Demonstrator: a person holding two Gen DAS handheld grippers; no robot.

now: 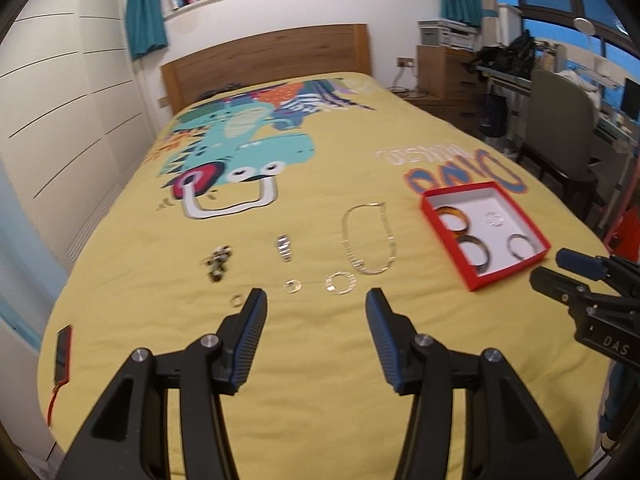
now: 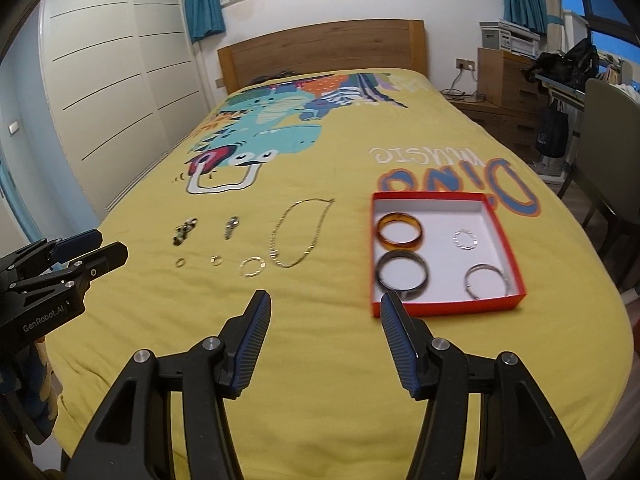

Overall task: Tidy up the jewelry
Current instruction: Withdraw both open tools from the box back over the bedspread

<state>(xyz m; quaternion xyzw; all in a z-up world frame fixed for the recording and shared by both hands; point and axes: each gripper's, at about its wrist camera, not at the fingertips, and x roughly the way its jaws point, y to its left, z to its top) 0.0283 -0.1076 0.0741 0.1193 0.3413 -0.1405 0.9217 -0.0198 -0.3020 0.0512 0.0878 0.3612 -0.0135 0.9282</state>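
A red box with a white inside lies on the yellow bedspread. It holds an amber bangle, a dark bangle, a silver hoop and a small sparkly ring. Left of it lie a chain necklace, a flat silver ring, two small rings, a watch-like piece and a dark clump of jewelry. My left gripper is open and empty, just short of the rings. My right gripper is open and empty, near the box's front left corner.
A red phone with a cable lies at the bed's left edge. A wooden headboard stands at the far end. White wardrobes stand to the left. A chair and cluttered desk stand to the right.
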